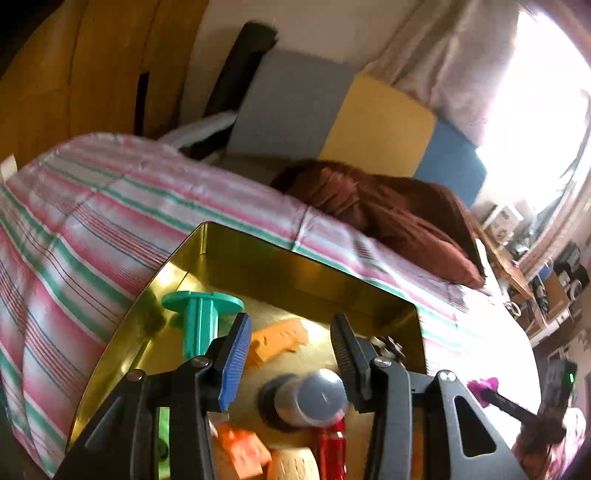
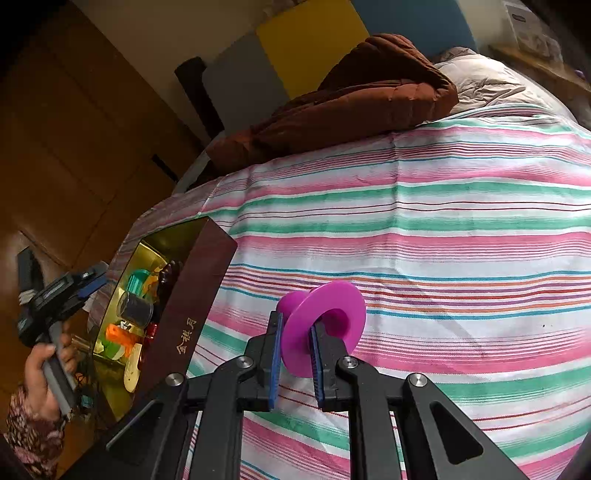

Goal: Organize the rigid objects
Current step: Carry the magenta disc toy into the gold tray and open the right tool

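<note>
We are sorting toys into a gold metal tin (image 1: 280, 266).
Our right gripper (image 2: 297, 334) is pinching a magenta plastic spool (image 2: 332, 306); our left gripper (image 1: 291, 332) is hanging spread, empty, over the tin.

Gold Chinese characters (image 2: 185, 336) printed down the dark maroon outer wall of the gold-lined tin box (image 2: 207, 258), toward the near end of that wall; reading roughly 金祺月, the middle character uncertain. Printed label on a white carton (image 2: 532, 27) far beyond the box, past the brown cushion (image 2: 369, 99): too small and blurred to read. Boxes with printed faces (image 1: 504, 218) on the shelf to the right of the box in the left wrist view: likewise illegible. Nothing readable on the small things inside the box.
</note>
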The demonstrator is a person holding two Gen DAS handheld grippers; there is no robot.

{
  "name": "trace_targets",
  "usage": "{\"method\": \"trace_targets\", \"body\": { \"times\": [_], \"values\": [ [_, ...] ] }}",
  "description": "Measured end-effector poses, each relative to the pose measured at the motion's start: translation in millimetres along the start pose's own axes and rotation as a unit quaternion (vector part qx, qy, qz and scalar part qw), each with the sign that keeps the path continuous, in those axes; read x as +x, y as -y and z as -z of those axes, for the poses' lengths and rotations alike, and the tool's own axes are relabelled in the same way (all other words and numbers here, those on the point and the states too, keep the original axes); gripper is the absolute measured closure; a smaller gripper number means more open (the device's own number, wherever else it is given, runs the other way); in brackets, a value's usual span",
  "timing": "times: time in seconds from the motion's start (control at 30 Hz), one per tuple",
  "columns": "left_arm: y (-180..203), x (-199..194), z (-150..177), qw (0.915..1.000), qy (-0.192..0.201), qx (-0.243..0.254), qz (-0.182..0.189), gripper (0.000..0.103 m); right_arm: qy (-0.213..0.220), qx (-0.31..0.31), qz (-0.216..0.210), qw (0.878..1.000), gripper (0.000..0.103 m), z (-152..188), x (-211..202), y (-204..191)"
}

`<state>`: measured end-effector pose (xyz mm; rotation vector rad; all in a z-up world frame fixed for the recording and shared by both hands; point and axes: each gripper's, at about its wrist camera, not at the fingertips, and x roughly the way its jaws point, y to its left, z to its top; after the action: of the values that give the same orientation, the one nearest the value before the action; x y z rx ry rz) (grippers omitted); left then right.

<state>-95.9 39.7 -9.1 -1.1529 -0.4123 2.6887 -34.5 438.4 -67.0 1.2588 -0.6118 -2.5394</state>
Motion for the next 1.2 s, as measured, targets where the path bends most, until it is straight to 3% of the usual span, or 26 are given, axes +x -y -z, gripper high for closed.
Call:
{"method": "trace_targets", "body": {
  "times": [0.23, 0.47, 0.6, 0.93, 1.2],
  "values": [
    [15.4, -38.3, 43.5, 0.997, 0.039, 0.06, 0.03, 0.052, -0.005, -0.019, 0.009, 1.0, 0.089, 3.5, 2.4, -7.8],
    [26.0, -48.5, 74.9, 0.9911, 0.04, 0.125, 0.018, 0.052, -0.016, -0.06, 0.026, 0.998, 0.089, 9.6, 3.6, -36.5],
    [24.7, -56.2, 81.1, 0.9907, 0.046, 0.126, 0.025, 0.052, -0.013, -0.073, 0.027, 0.997, 0.089, 14.8, 3.2, -62.7],
    [19.6, -70.6, 94.5, 0.989, 0.053, 0.132, 0.04, 0.052, -0.002, -0.18, 0.04, 0.983, 0.089, 40.8, 9.7, -160.2],
    [5.1, -78.2, 96.8, 0.9913, 0.055, 0.112, 0.042, 0.052, -0.01, -0.214, 0.035, 0.976, 0.089, 57.7, 20.8, -203.2]
  ]
}}
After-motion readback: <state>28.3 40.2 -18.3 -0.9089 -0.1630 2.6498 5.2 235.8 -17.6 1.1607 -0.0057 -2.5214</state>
